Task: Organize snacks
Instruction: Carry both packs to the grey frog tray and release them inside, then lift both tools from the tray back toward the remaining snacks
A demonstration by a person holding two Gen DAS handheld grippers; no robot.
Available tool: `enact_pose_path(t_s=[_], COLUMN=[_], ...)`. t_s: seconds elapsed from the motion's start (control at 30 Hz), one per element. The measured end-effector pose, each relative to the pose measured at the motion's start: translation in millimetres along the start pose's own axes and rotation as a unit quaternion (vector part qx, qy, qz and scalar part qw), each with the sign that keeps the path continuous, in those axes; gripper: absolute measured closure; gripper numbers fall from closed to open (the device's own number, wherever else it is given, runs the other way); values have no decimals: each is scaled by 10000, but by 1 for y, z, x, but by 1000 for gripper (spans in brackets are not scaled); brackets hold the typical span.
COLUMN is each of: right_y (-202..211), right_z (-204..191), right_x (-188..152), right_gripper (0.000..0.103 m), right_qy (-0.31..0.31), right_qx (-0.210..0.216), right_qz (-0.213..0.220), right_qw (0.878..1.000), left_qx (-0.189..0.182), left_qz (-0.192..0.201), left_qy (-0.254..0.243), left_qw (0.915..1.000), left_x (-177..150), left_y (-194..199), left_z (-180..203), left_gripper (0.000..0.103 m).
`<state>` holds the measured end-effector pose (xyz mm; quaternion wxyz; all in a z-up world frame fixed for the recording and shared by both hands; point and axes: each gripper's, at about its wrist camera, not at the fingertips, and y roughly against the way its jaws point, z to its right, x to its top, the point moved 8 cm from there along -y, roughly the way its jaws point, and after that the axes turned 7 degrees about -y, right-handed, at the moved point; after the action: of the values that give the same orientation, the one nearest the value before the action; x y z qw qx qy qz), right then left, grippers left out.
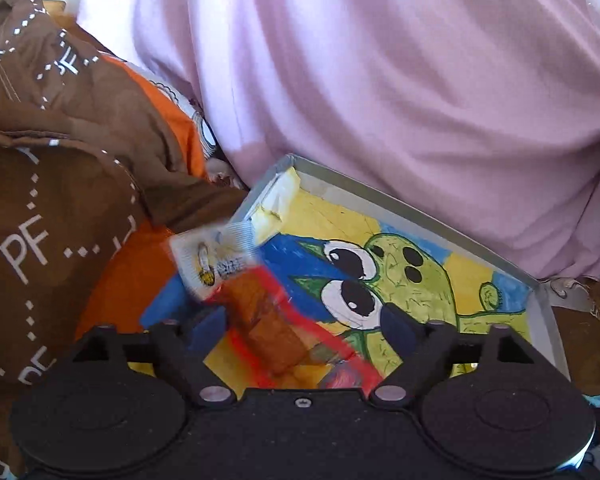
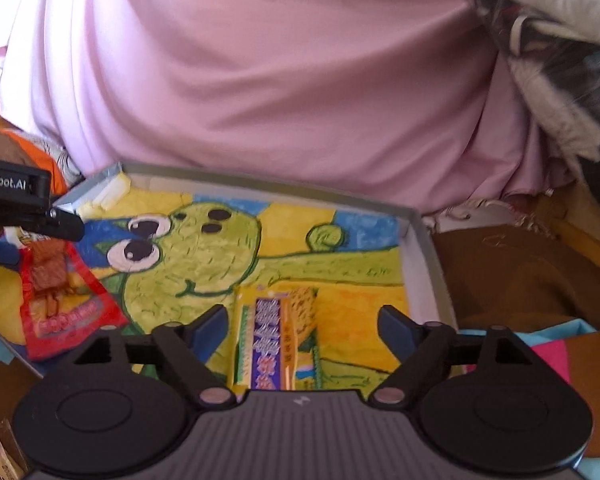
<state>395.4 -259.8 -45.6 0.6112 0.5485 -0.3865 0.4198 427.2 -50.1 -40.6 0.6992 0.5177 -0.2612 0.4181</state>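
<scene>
My left gripper [image 1: 304,324] and right gripper [image 2: 304,328] both reach forward with jaws spread wide, gripping nothing; from the right wrist view the left one enters at the far left edge.

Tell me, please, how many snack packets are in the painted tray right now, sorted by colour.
Red packet: 1, at the left side of the painted tray, between the left gripper's open fingers.
Yellow and purple packet: 1, lying between the right gripper's open fingers.
Total: 2
</scene>
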Motion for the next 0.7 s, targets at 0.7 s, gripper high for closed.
enact_pose_path(t_s=[0.7], right_y=[88], right_z=[-3], right_x=[29], right_gripper=[0], right_qy=[-158], right_qx=[-101], right_qz=[846], right_qw=[9962], left_qx=[163], left_qz=[776], left_qy=[-861], left_qw=[9931], left_x=[9], left_y=[86], left_z=[2], left_gripper=[1])
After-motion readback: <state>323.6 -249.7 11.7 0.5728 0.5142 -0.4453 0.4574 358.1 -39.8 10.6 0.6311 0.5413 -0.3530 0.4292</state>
